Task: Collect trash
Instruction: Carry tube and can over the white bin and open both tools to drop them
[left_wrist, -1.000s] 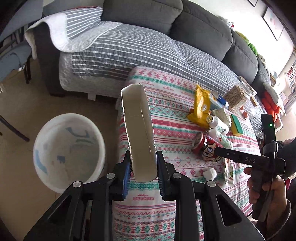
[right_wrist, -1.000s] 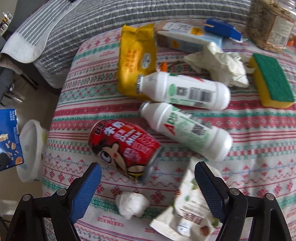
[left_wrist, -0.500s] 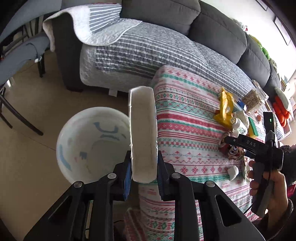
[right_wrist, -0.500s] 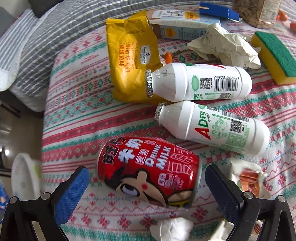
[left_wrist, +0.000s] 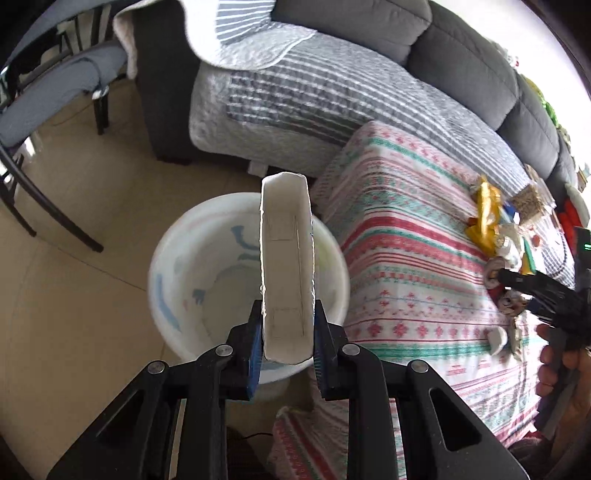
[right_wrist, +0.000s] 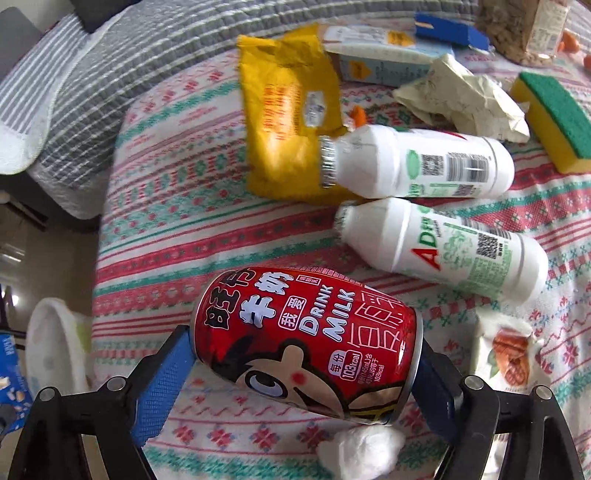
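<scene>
My left gripper (left_wrist: 287, 341) is shut on a white carton (left_wrist: 287, 266) and holds it upright over the white trash bin (left_wrist: 192, 280) on the floor. My right gripper (right_wrist: 306, 373) is open, its blue pads at both ends of the red milk can (right_wrist: 306, 339) lying on the patterned tablecloth (right_wrist: 177, 192). Whether the pads touch the can is unclear. Two white bottles (right_wrist: 417, 166) (right_wrist: 443, 247), a yellow bag (right_wrist: 291, 122), crumpled paper (right_wrist: 465, 99), a white paper ball (right_wrist: 362, 454) and a snack wrapper (right_wrist: 506, 354) lie around the can.
A grey sofa with a striped blanket (left_wrist: 332, 85) stands behind the table. A chair (left_wrist: 48, 110) stands at the left on the floor. A yellow-green sponge (right_wrist: 554, 122), a blue box (right_wrist: 450, 31) and a jar (right_wrist: 524, 29) are at the table's far side.
My left gripper carried the carton from over the table's edge to above the bin. My right gripper moved down and forward until its pads flank the red can.
</scene>
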